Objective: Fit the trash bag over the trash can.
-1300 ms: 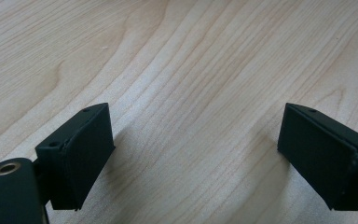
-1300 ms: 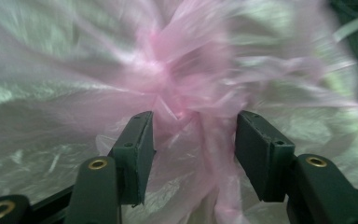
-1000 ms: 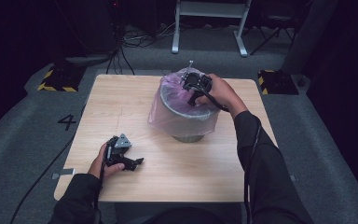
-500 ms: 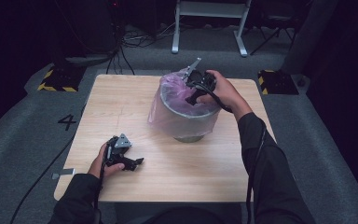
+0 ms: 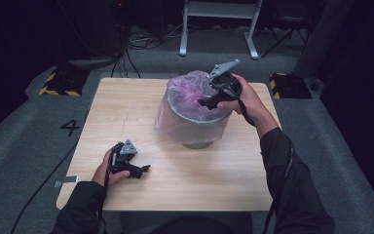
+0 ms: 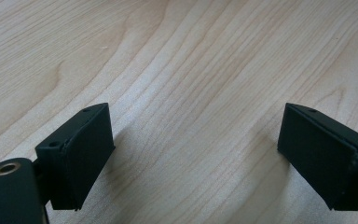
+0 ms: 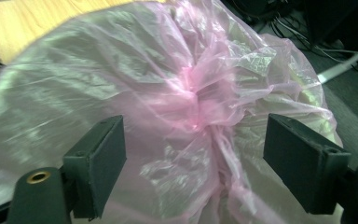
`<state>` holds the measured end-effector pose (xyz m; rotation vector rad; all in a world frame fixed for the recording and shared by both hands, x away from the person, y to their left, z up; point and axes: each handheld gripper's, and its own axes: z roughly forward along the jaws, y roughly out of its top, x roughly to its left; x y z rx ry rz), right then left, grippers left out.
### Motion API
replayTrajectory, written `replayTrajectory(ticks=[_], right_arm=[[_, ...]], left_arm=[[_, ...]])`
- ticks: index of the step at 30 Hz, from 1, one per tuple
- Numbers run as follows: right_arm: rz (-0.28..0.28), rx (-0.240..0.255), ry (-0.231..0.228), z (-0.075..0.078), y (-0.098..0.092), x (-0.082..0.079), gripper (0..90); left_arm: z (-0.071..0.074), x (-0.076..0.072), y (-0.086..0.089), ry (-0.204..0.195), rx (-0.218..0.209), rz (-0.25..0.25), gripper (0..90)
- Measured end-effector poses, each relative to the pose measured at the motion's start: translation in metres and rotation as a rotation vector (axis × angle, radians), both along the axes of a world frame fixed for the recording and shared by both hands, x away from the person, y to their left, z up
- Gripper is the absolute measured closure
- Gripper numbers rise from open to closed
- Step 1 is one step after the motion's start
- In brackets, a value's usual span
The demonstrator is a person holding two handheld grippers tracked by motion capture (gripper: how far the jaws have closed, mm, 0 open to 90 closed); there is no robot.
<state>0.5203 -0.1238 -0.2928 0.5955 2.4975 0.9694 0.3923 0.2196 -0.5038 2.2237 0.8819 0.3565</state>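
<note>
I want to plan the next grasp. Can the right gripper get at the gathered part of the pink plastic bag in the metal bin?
Probably yes. The right gripper has just been opening, and its jaws stand wide, with the gathered part of the pink plastic bag just ahead between them, nothing in front. The left gripper rests far off on the wooden table.

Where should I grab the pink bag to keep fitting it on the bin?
Probably take the bunched fold of the bag that runs between the open right claw pads, coming from above the bin. The film there is gathered into a ridge, while elsewhere it lies stretched and smooth, giving the pads little to pinch.
</note>
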Motion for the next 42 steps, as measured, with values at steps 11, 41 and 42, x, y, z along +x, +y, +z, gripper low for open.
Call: replayTrajectory(ticks=[11, 41, 42], right_arm=[[0.043, 0.070, -0.060, 0.009, -0.027, -0.035, 18.9], [0.005, 0.092, -0.092, -0.034, -0.101, -0.087, 16.9], [0.001, 0.079, -0.091, -0.038, -0.102, -0.088, 16.8]], left_arm=[[0.000, 0.000, 0.000, 0.000, 0.000, 0.000, 10.4], [0.000, 0.000, 0.000, 0.000, -0.001, 0.000, 10.4], [0.000, 0.000, 0.000, 0.000, 0.000, 0.000, 10.4]])
